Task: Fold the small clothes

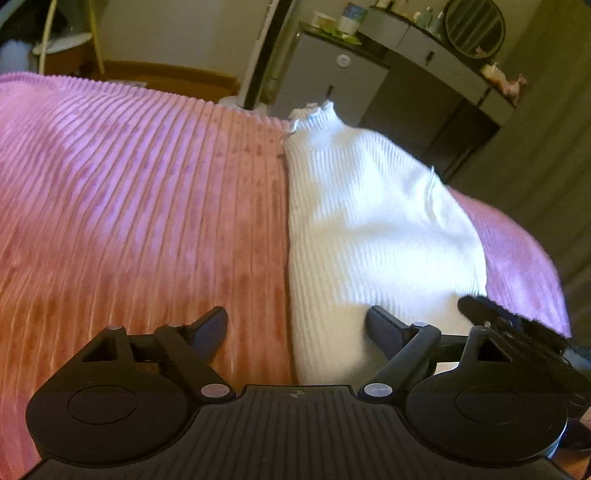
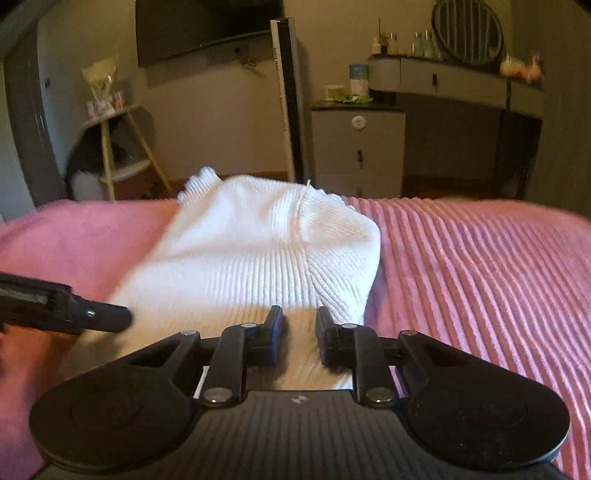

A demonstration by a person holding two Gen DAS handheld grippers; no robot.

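A white ribbed knit garment (image 1: 369,229) lies on a pink ribbed blanket (image 1: 129,206), folded into a narrow long shape with its collar at the far end. My left gripper (image 1: 295,325) is open over the garment's near left edge, one finger over the blanket and one over the knit. My right gripper (image 2: 298,321) is over the near edge of the garment (image 2: 258,251), its jaws a narrow gap apart with white knit between them. The right gripper's tip also shows in the left wrist view (image 1: 491,314), and the left gripper's tip in the right wrist view (image 2: 103,317).
The pink blanket (image 2: 480,280) covers a bed. Beyond the bed's far edge stand a grey drawer unit (image 2: 356,147), a dressing table with a round mirror (image 2: 467,31), a tall tower fan (image 2: 288,96) and a wooden stool (image 2: 118,147).
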